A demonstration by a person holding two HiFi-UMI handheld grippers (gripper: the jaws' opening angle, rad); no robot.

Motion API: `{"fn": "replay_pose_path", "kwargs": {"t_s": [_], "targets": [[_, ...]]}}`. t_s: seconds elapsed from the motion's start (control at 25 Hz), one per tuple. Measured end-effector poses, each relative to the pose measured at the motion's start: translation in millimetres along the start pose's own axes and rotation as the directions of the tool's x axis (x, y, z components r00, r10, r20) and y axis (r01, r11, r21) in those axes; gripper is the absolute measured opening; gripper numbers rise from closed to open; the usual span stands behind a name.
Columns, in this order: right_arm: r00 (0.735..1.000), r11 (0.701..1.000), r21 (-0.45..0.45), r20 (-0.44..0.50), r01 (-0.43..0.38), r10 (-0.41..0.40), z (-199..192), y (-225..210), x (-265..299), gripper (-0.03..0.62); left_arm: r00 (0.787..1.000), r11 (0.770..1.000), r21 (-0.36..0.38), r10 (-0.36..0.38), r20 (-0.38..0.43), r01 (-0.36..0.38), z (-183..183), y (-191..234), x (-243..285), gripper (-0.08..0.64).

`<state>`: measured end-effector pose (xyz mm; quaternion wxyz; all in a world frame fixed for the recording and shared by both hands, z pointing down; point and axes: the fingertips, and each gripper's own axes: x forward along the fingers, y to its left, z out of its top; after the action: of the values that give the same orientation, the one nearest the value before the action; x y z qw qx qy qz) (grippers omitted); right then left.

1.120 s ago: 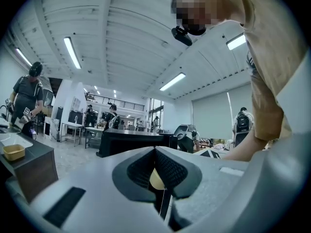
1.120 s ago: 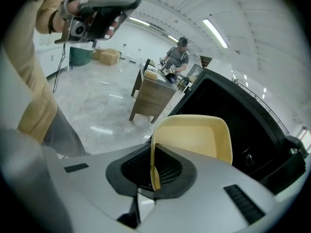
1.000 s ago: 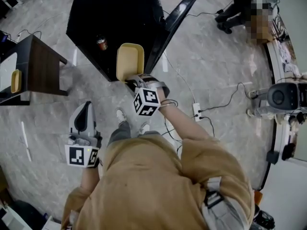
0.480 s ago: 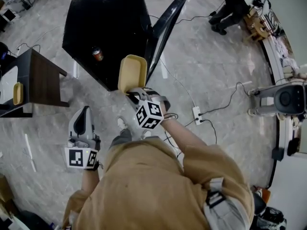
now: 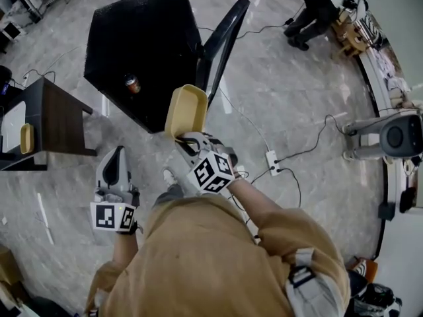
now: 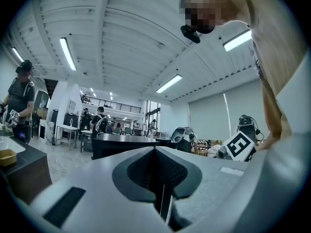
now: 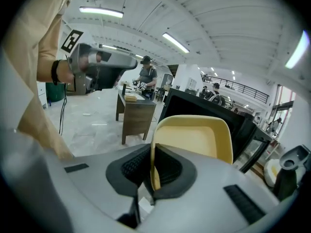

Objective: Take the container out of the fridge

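Note:
The yellow container [image 5: 186, 111] is outside the black fridge [image 5: 145, 45], held upright in front of the fridge's open door [image 5: 221, 41]. My right gripper [image 5: 182, 137] is shut on the container's near rim. In the right gripper view the rim of the container [image 7: 192, 137] sits pinched between the pads of the right gripper [image 7: 153, 171], with the fridge [image 7: 214, 110] behind. My left gripper [image 5: 114, 170] hangs low at the left, shut and empty. The left gripper view shows the left gripper [image 6: 156, 166] with its jaws together and nothing between them.
A can [image 5: 131, 83] stands on top of the fridge. A wooden side table [image 5: 56, 114] at the left carries another yellow tray [image 5: 26, 137]. A power strip [image 5: 271, 157] and cables lie on the floor at the right, near a grey machine [image 5: 390, 136].
The right gripper has drawn the yellow container a little farther from the fridge, toward the person and slightly right. The left gripper has stayed in place.

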<state>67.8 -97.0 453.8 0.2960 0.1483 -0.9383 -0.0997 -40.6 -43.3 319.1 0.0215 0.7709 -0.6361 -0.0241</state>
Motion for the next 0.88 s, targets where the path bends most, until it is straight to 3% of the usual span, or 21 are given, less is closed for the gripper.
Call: {"fn": "replay_pose_path", "kwargs": {"t_s": [0.6,0.88], "targets": [[0.978,0.985,0.128,0.159,0.117,-0.137,54.1,-47.4,-53.6,0.008,1.0,1.0,-0.008,0.008,0.029,-0.008,9.1,17.7,18.2,0.0],[0.965,0.972,0.166,0.179,0.165,-0.194,65.1,-68.8,-71.2,0.008,0.999,1.0,-0.006,0.008,0.045,-0.008,18.1,26.6,24.3,-0.002]]}}
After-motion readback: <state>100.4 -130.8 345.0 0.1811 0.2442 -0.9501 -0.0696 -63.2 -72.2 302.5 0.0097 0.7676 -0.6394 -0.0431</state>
